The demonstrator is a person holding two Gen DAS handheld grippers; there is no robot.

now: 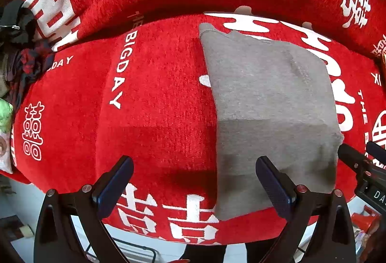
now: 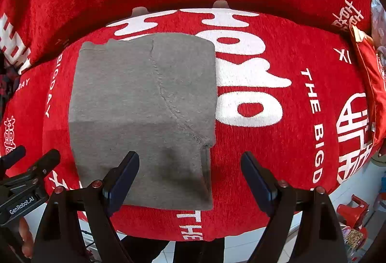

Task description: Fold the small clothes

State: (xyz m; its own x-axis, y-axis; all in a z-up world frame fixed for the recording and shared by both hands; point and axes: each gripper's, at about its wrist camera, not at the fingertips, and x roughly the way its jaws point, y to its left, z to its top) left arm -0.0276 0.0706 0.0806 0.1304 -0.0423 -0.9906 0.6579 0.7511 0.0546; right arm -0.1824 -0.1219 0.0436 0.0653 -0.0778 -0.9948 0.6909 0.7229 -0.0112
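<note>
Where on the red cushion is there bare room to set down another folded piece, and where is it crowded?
Free: the red printed cover left of the folded grey knit garment, up to the dark clothes pile; also the cover right of the garment toward the red fabric bag. Crowded: the far left edge by that pile. Both left gripper and right gripper are open, holding nothing.

The red cover [image 2: 277, 166] carries white "THE BIGDAY" lettering [image 2: 311, 91] toward its right edge, "BIGDAY" [image 1: 123, 67] toward its left, and large white Chinese characters [image 1: 32, 131]. The left gripper [image 2: 9, 156] body reads "GenRobot.AI" [image 2: 23, 205].
</note>
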